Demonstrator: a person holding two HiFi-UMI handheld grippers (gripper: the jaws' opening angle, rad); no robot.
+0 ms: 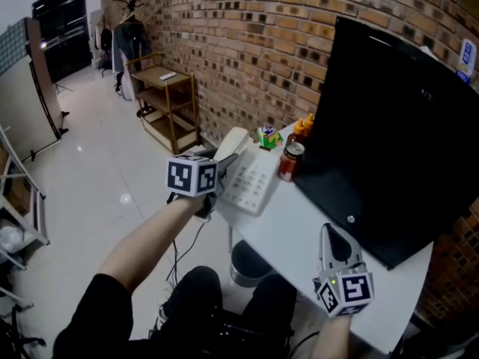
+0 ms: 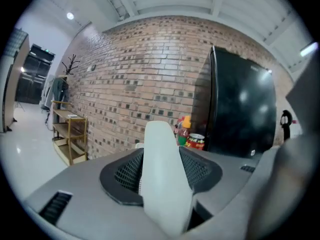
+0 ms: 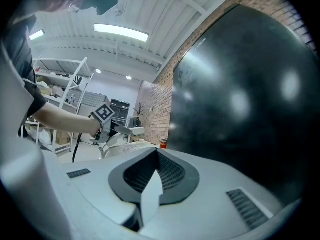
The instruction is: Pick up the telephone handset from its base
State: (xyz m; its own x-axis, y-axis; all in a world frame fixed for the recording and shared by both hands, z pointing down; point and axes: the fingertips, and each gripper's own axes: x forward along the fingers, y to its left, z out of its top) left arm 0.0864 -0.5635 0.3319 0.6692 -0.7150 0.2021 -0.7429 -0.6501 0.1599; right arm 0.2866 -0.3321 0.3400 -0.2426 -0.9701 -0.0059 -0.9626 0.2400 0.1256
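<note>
Left tongs (image 2: 163,156) clench handset (image 2: 166,194); right tongs (image 3: 156,155) closed, empty; sauce bottles (image 1: 301,132) beside base (image 1: 253,184).

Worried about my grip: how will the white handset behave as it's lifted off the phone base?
The handset looks like rigid, smooth plastic, so it shouldn't flex but might slip between the left gripper's fingers. Its slim shell is probably light.

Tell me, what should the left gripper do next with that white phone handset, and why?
Probably raise it a little higher, straight up. The left gripper has its jaws closed on the handset, which seems only just clear of the phone base, so more height would finish the pickup.
</note>
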